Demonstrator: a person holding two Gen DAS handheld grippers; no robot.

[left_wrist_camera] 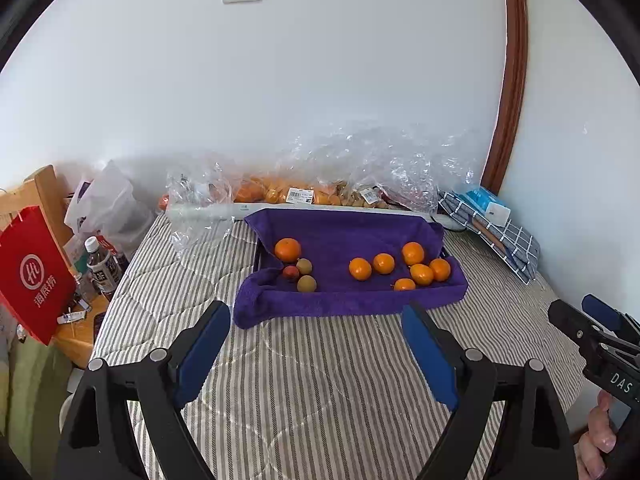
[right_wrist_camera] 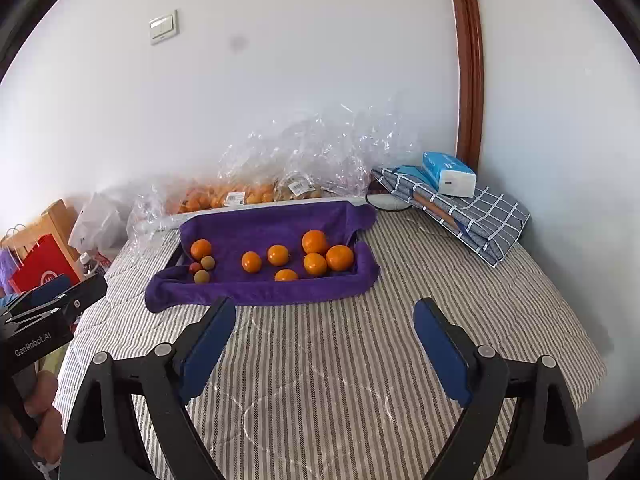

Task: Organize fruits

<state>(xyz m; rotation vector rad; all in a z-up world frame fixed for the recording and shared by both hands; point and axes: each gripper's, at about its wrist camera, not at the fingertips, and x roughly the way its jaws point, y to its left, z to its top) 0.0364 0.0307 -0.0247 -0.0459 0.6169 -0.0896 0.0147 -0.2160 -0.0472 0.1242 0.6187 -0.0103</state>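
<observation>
**Both tongs spread over the striped bed, fruit lying in the purple-lined tray**

Nearest, the left gripper (left_wrist_camera: 316, 350) is hovering above the striped bedcover (left_wrist_camera: 320, 380) with its blue pads spread wide and nothing between them. The right gripper (right_wrist_camera: 324, 350) is hovering beside it, equally spread and pinching nothing.

Farther on, a tray draped in a purple towel (left_wrist_camera: 352, 236) is resting on the bedcover. At its right end six oranges (left_wrist_camera: 422, 274) are sitting close together. At its left end one larger orange (left_wrist_camera: 287, 249) is lying just beside three small round fruits (left_wrist_camera: 304, 276), two brownish and one red.

Against the far wall, clear plastic bags (left_wrist_camera: 280, 192) of fruit are lying behind the tray. At the far right a tissue pack (right_wrist_camera: 450, 174) is sitting on a folded checked cloth (right_wrist_camera: 480, 216).
</observation>
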